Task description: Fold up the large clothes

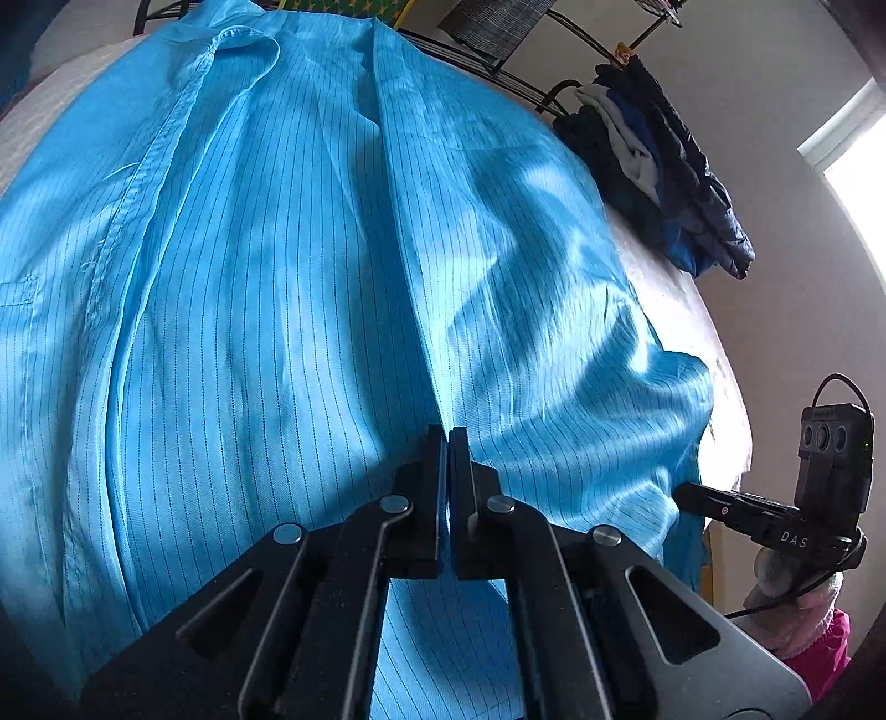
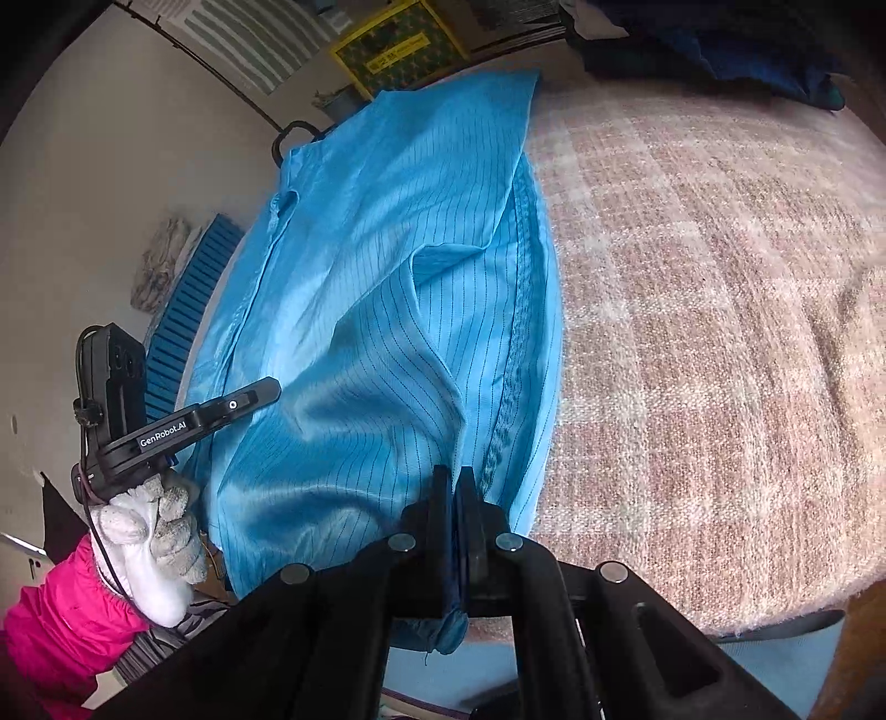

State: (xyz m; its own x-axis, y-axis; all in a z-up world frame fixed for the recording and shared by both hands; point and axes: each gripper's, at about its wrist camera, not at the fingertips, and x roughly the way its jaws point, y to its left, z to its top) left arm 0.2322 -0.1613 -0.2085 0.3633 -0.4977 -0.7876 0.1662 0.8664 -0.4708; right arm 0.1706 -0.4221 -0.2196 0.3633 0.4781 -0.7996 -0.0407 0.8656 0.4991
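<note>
A large sky-blue pinstriped garment [image 1: 266, 310] lies spread over the bed, with a long fold edge running up from my left gripper [image 1: 448, 437]. That gripper is shut, and a sliver of blue cloth shows between its pads. In the right wrist view the same garment [image 2: 387, 310] covers the left part of a blanket. My right gripper [image 2: 457, 476] is shut on its near hem, and cloth hangs below the fingers. Each gripper shows in the other's view at the garment's edge: the right gripper [image 1: 686, 493] and the left gripper [image 2: 271, 390], the latter held by a white-gloved hand [image 2: 149, 531] in a pink sleeve.
A pinkish plaid blanket [image 2: 720, 332] covers the bed to the right of the garment. A heap of dark blue clothes [image 1: 664, 183] lies at the far edge by a black metal rail [image 1: 487, 61]. A yellow-framed box [image 2: 398, 50] and a blue slatted panel [image 2: 188, 310] stand beyond the bed.
</note>
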